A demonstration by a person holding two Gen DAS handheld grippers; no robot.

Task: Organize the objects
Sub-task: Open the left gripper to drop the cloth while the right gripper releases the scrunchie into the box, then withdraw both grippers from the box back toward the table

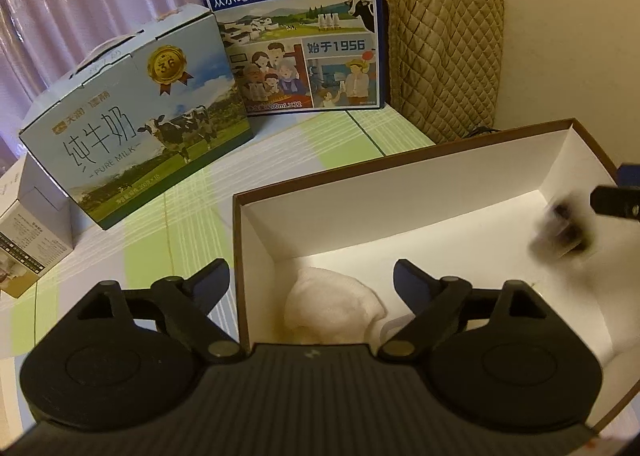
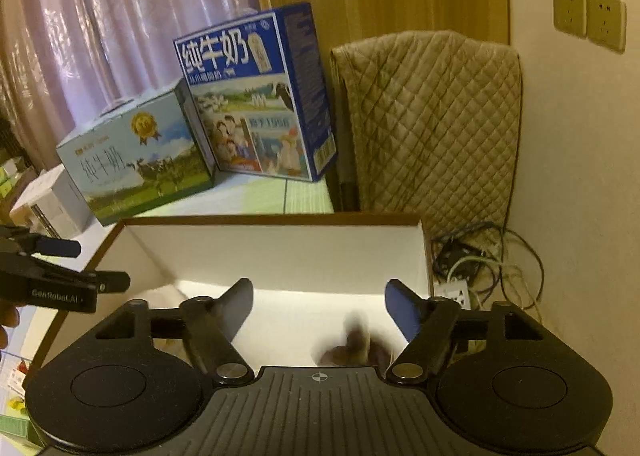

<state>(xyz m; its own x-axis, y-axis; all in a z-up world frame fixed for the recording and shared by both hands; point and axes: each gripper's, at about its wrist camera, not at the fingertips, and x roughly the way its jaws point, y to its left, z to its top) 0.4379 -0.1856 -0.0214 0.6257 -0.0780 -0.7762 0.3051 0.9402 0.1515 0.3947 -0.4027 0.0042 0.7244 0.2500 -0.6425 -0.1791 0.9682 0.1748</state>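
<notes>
Left gripper point(image 1: 312, 276): fingers spread wide with nothing between them, poised over the near left corner of the box; in the right wrist view it shows at the left edge point(image 2: 80, 272), with part of a hand point(image 2: 6, 320) behind it.
Right gripper point(image 2: 320, 298): fingers spread wide and empty, above the near end of the box; one finger tip enters the left wrist view at the right edge point(image 1: 616, 202).
Box point(image 1: 400, 168): open, brown rim, white inside, on the surface with its far right corner near the chair.
Sock point(image 1: 332, 306): white, crumpled, on the box floor in the near left corner, just under the left gripper.
Dark object point(image 2: 354, 348): blurred, small, inside the box below the right gripper; what it is cannot be told. The left wrist view shows it as a smear point(image 1: 564, 230) beside the right gripper's finger.
Surface point(image 1: 192, 208): covered by a cloth checked in green and pale stripes.
Pale milk carton point(image 1: 136, 116): cow picture, behind the box to the left.
Blue milk carton point(image 1: 296, 24): upright, just beside the pale one, at the far edge.
Small carton point(image 1: 28, 232): white, at the far left.
Chair point(image 2: 432, 128): quilted beige cover, against the wall.
Cables point(image 2: 480, 256): tangled on the floor beneath the chair.
</notes>
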